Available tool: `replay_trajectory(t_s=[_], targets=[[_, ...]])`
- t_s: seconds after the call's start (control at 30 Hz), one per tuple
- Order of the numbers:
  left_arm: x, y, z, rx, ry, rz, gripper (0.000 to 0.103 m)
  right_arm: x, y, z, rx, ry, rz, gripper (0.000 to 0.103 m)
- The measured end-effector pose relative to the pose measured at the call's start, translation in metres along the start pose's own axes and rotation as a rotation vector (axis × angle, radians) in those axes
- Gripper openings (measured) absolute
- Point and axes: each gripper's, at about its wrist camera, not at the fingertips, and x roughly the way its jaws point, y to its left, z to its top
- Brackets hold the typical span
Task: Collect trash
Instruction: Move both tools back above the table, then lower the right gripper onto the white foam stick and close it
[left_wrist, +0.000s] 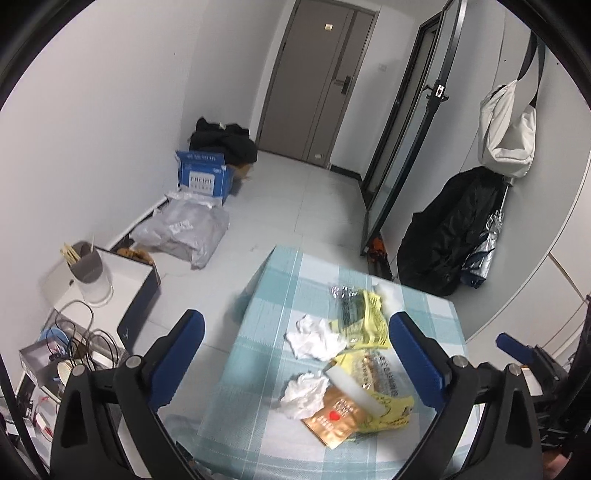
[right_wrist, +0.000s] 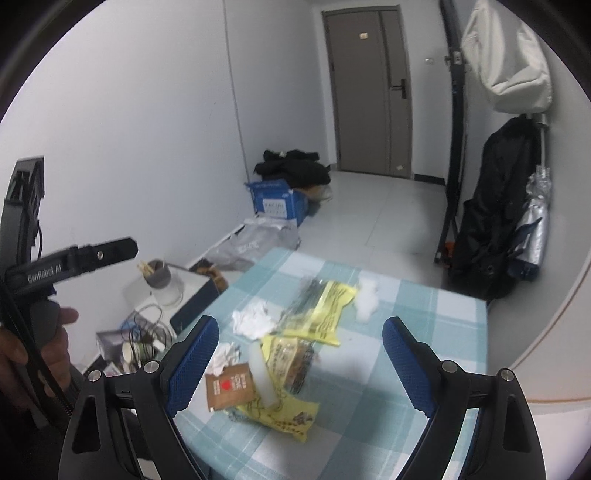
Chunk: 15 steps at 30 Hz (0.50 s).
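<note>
Trash lies on a table with a teal checked cloth (left_wrist: 266, 295) (right_wrist: 406, 295). It includes crumpled white tissues (left_wrist: 314, 338) (right_wrist: 253, 319), yellow wrappers (left_wrist: 369, 321) (right_wrist: 325, 310), a brown sachet with a red dot (left_wrist: 332, 421) (right_wrist: 229, 386), a white foam stick (left_wrist: 354, 391) (right_wrist: 262, 373), and a white wad (left_wrist: 388, 291) (right_wrist: 365, 295) at the far side. My left gripper (left_wrist: 295, 319) hovers open above the pile, holding nothing. My right gripper (right_wrist: 301, 324) is also open and empty over the same pile. A hand (right_wrist: 22, 354) grips the left tool's handle.
Left of the table stands a white box (left_wrist: 122, 280) with a grey cup of chopsticks (left_wrist: 86, 260), and cables beside it. A grey plastic bag (left_wrist: 184, 232) and a blue carton (left_wrist: 203, 177) lie on the floor. A black coat (left_wrist: 443, 229) hangs at the right.
</note>
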Motion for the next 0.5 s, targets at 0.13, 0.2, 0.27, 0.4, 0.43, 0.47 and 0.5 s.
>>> replay_trajectory(t_s=[0.13,0.2,0.27,0.4,0.43,0.47,0.5], targets=[[0.007,0.018,-0.001,-0.053,0.045,-0.025,0.098,0.017,0.009,-0.012,-0.018,0.045,0.008,0.091],[0.011,0.024,-0.001,-0.074,0.063,-0.025,0.098,0.022,0.014,-0.016,-0.028,0.060,0.010,0.091],[0.012,0.031,0.001,-0.108,0.074,-0.042,0.098,0.028,0.017,-0.019,-0.044,0.075,0.015,0.091],[0.010,0.042,0.004,-0.136,0.067,-0.022,0.098,0.045,0.024,-0.020,-0.087,0.122,0.021,0.089],[0.010,0.045,0.005,-0.142,0.068,-0.021,0.098,0.049,0.025,-0.019,-0.094,0.132,0.019,0.089],[0.011,0.047,0.005,-0.148,0.073,-0.021,0.098,0.054,0.026,-0.019,-0.100,0.140,0.015,0.089],[0.012,0.048,0.006,-0.152,0.076,-0.015,0.098,0.059,0.028,-0.019,-0.107,0.148,0.015,0.088]])
